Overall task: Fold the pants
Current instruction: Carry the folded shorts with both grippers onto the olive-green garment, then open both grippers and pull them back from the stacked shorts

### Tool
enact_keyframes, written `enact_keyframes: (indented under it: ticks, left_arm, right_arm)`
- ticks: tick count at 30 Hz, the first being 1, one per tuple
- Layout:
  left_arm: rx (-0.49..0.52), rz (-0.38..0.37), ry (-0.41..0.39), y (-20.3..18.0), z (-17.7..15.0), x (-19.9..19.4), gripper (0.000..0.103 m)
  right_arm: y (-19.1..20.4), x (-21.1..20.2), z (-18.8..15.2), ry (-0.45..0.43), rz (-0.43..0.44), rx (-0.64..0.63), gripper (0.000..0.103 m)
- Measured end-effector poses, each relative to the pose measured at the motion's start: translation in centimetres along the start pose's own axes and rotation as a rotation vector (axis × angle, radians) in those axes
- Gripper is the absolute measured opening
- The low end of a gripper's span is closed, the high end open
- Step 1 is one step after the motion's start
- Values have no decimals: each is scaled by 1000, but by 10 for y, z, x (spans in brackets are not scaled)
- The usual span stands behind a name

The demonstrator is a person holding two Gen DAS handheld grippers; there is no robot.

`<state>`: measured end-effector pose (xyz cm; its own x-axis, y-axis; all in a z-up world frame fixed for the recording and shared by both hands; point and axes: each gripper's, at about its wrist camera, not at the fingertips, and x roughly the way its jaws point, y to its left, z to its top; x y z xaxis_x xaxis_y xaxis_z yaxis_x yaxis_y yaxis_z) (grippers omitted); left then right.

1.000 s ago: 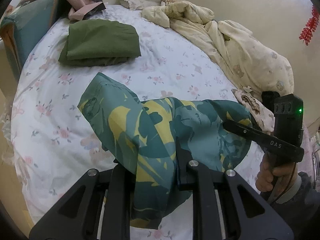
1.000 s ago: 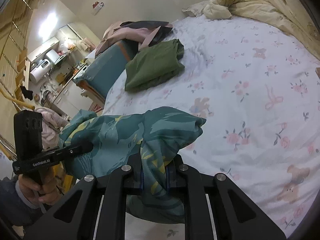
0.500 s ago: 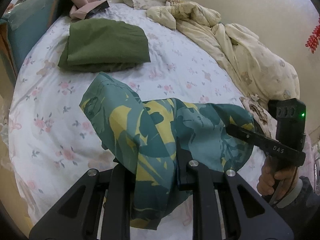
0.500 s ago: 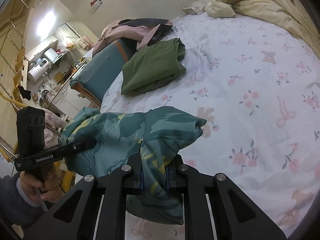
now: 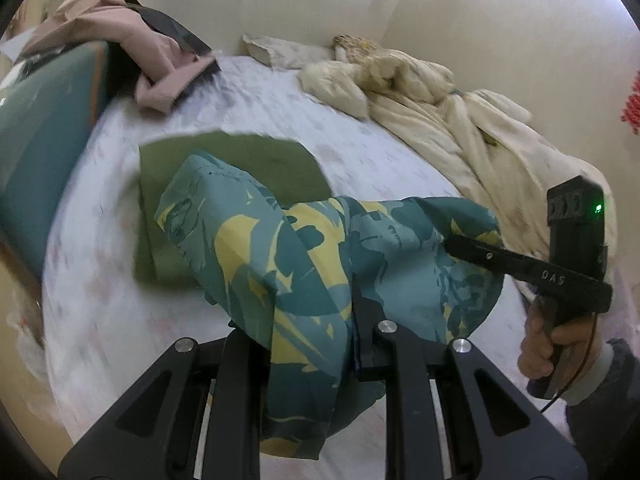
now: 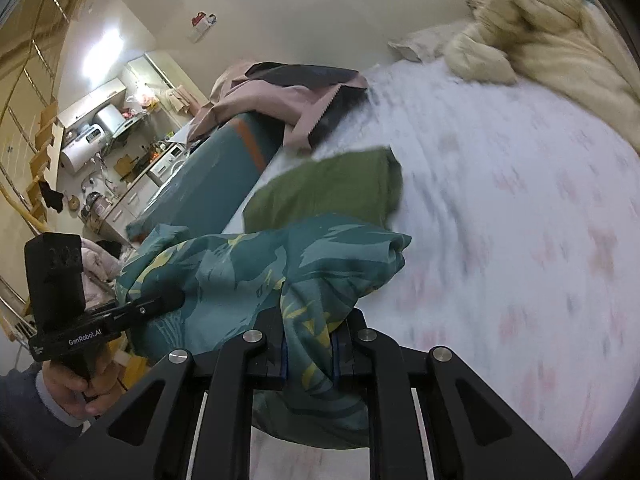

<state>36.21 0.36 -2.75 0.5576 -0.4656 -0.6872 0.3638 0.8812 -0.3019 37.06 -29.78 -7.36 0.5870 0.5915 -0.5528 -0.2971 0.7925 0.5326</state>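
The teal and yellow patterned pants point(image 5: 304, 264) hang folded in a bundle between both grippers, held above the bed. My left gripper point(image 5: 312, 320) is shut on one end of them; it also shows in the right wrist view point(image 6: 168, 302). My right gripper point(image 6: 308, 340) is shut on the other end, and shows in the left wrist view point(image 5: 460, 246). The pants point(image 6: 256, 264) hang over the near edge of a folded olive-green garment point(image 5: 240, 164), also in the right wrist view point(image 6: 336, 192).
A floral white bedsheet point(image 5: 360, 132) covers the bed. A cream duvet point(image 5: 460, 120) is heaped at the far right. A pink and black garment point(image 5: 160, 68) lies over a teal cushion point(image 5: 40, 152) at the left bed edge.
Both grippers have carried the pants forward across the bed toward the folded green garment, which is now partly behind the pants. The views are motion-blurred. Both grips are unchanged.
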Motion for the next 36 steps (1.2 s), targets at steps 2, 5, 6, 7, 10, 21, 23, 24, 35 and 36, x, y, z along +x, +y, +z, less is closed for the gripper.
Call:
enact_keyframes:
  ticks: [2, 5, 6, 7, 10, 21, 23, 24, 35, 36]
  left_arm:
    - [-24, 3, -15, 28, 25, 20, 16]
    - [-49, 22, -41, 69, 52, 51, 16]
    - [-52, 32, -41, 77, 58, 59, 16]
    - [-54, 44, -45, 86, 62, 67, 16]
    - [-72, 70, -46, 116, 70, 93, 16]
    - [-63, 251, -67, 149, 64, 127, 64]
    - [-80, 340, -67, 150, 61, 109, 83]
    - [-91, 379, -73, 152, 58, 99, 83]
    - [-102, 500, -144, 50, -36, -64, 83]
    - [-86, 475, -159, 27, -48, -81, 83]
  right_arm:
    - [-2, 27, 23, 7, -6, -19, 14]
    - [-10, 72, 57, 1, -11, -23, 14]
    - [-14, 93, 68, 5, -22, -22, 14]
    - [-16, 107, 74, 14, -28, -25, 14]
    - [-23, 153, 92, 39, -35, -34, 14]
    - [-72, 177, 88, 65, -245, 21, 76]
    - [-74, 158, 82, 79, -264, 18, 76]
    - [-70, 146, 79, 77, -270, 1, 76]
    - [31, -44, -1, -39, -277, -11, 78]
    - [47, -63, -13, -47, -288, -11, 78]
